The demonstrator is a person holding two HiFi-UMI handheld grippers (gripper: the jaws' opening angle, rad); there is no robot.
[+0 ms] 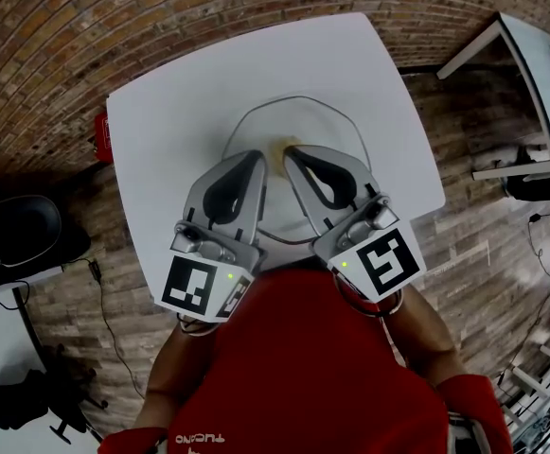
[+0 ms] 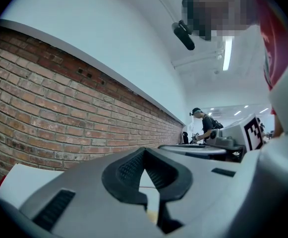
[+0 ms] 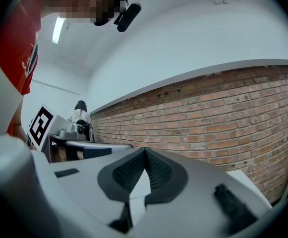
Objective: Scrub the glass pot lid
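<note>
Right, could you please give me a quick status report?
Left gripper, right gripper shut, empty. Glass pot lid flat on table, beneath them. Nothing blocking.

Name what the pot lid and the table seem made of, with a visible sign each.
Pot lid: probably clear glass; the white table shows through inside its thin rim. Table: smooth, matte white top; laminate or painted board, cannot tell which.

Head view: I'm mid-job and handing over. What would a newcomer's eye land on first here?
Two grey grippers fill the middle: the left gripper and the right gripper, jaws together and empty, their tips nearly meeting. Under them the glass pot lid lies at the middle of the white table; it is easy to miss because it is clear. The person's red shirt fills the bottom edge.
</note>
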